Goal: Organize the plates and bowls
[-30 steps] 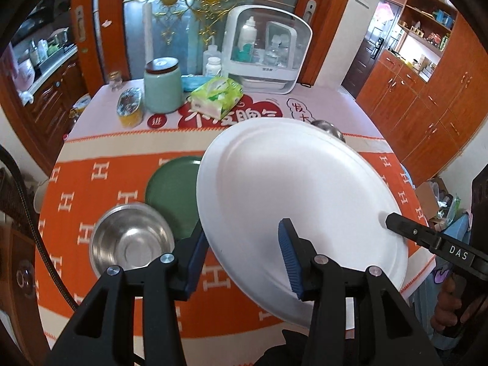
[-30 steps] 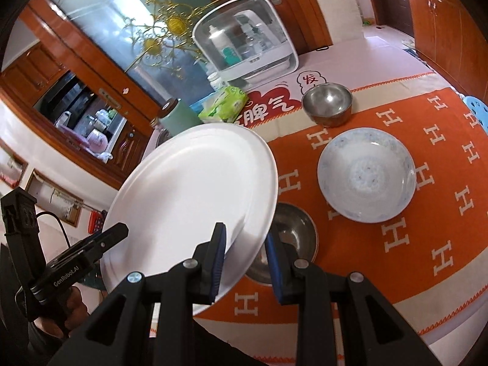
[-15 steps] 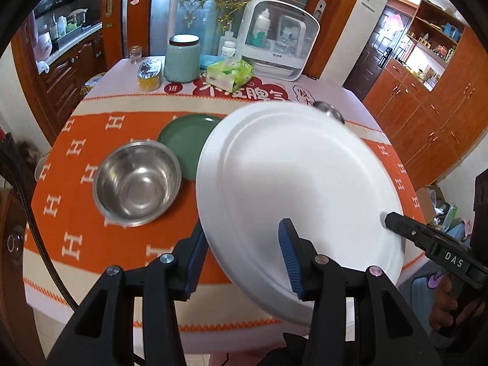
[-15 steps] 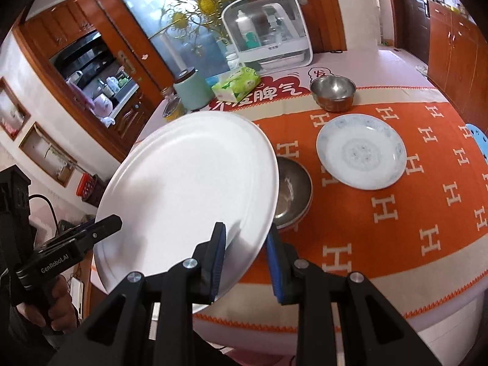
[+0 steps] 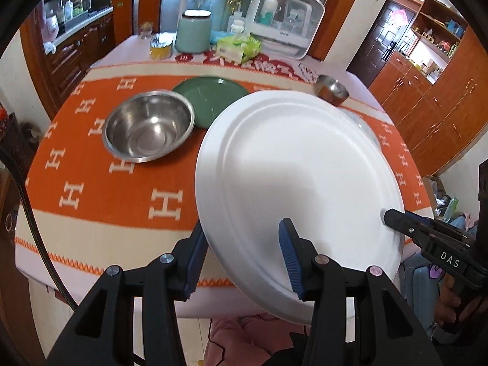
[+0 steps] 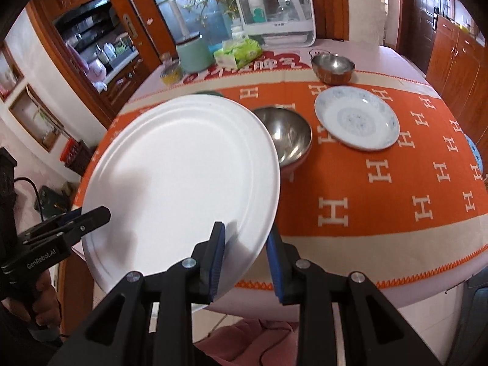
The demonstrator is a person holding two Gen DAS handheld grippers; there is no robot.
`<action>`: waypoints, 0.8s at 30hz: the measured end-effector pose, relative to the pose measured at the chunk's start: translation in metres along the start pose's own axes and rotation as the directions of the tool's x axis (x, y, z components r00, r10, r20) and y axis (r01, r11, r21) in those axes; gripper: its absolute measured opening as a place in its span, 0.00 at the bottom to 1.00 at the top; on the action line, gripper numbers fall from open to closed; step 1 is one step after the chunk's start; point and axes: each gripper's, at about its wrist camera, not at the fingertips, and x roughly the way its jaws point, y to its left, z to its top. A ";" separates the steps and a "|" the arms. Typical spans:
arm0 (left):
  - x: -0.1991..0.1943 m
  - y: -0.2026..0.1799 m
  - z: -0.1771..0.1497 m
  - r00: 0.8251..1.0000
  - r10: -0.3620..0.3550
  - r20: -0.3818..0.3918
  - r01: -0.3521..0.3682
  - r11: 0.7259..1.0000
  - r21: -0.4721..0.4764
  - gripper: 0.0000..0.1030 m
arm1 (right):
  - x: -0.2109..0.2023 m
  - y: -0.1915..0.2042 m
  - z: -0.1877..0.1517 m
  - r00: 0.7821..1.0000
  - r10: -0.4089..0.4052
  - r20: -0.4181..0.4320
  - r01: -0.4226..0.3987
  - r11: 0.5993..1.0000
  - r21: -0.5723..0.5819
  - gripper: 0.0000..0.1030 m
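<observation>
Here, left gripper (image 5: 241, 254): jaws part-spread, pinching the near left rim of the white plate (image 5: 299, 164).
White plate: tilted, held over the table's near edge, clear of the cloth.
Right gripper (image 6: 245, 254): jaws narrow, clamping the plate's opposite rim.

A round table (image 5: 100, 262) is seen covered by an orange cloth with white H motifs (image 5: 91, 183); on it are set a large stainless steel bowl (image 5: 149, 126) at centre left, a flat dark green plate (image 5: 210, 97) behind it, a small steel bowl (image 6: 332, 67) at upper right, and a white blue-patterned ceramic plate (image 6: 357, 122) below that.
</observation>
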 end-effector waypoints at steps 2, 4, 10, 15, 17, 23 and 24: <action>0.007 0.005 -0.009 1.000 0.006 -0.016 -0.006 1.000 -0.008 0.43 | 0.007 0.005 -0.007 1.000 -0.017 -0.014 0.017 1.000 -0.020 0.27; 0.013 0.010 -0.017 0.999 0.012 -0.033 -0.013 1.000 -0.017 0.43 | 0.013 0.008 -0.012 0.999 -0.027 -0.028 0.026 0.999 -0.032 0.27; 0.037 0.027 -0.040 0.996 0.016 -0.089 -0.022 0.998 -0.061 0.43 | 0.039 0.013 -0.030 0.994 -0.041 -0.097 0.037 0.998 -0.046 0.28; 0.058 0.033 -0.049 0.992 0.016 -0.121 -0.023 0.998 -0.060 0.43 | 0.058 0.014 -0.041 0.988 -0.077 -0.131 0.069 0.995 -0.067 0.29; 0.069 0.034 -0.050 0.991 0.022 -0.133 -0.029 0.998 -0.048 0.43 | 0.066 0.012 -0.043 0.987 -0.084 -0.140 0.075 0.995 -0.064 0.29; 0.087 0.039 -0.044 0.990 -0.007 -0.142 -0.005 0.997 -0.083 0.43 | 0.084 0.004 -0.045 0.983 -0.093 -0.160 0.089 0.995 -0.034 0.31; 0.090 0.040 -0.043 0.990 -0.011 -0.144 -0.001 0.996 -0.086 0.43 | 0.085 0.004 -0.045 0.983 -0.094 -0.161 0.090 0.996 -0.028 0.32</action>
